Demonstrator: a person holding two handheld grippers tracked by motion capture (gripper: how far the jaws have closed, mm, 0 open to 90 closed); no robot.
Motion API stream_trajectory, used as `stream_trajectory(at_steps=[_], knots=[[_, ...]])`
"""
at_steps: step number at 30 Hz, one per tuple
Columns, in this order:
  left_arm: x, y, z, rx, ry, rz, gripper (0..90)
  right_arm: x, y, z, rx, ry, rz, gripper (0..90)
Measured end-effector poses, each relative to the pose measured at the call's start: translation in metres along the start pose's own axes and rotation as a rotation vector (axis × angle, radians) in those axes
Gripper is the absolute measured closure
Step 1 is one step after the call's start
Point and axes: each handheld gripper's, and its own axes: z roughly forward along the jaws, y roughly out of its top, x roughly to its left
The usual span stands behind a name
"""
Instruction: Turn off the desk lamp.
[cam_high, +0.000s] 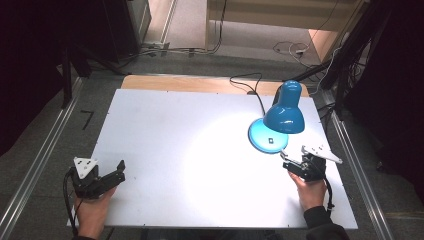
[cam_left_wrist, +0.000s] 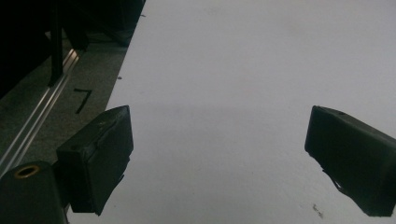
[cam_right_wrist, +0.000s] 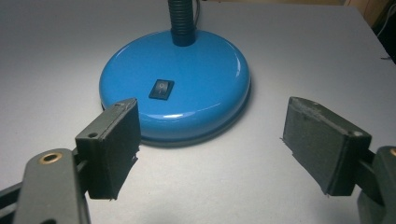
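While the right gripper (cam_right_wrist: 210, 144) hovers wide-jawed just before the lamp base (cam_right_wrist: 205, 79), lined up on its rocker switch (cam_right_wrist: 161, 88), the left gripper (cam_high: 107, 176) waits wide too, well away.

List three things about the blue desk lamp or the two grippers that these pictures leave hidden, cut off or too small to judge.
1. Bulb: in the high view the lamp shade covers it from above.
2. Rocker switch: too small in the high view; in the right gripper view its marking is unreadable, so its position cannot be told.
3. Lamp neck: the right gripper view's top edge cuts it off.
4. Power cord: its plug end runs behind the table in the high view.
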Motion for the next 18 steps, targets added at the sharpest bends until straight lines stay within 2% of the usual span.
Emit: stream_trajectory(at_steps=[5,13,18], knots=[[0.001,0.0,0.0,-0.002,0.0,-0.004,8.3,0.004,0.001,0.003,-0.001,0.005,-0.006,17.8],[0.001,0.0,-0.001,-0.001,0.0,-0.005,8.3,0.009,0.002,0.012,0.003,0.018,0.016,18.3],[0.002,0.0,0.0,0.001,0.0,-0.006,8.3,0.014,0.004,0.016,0.001,0.017,0.0,19.5]])
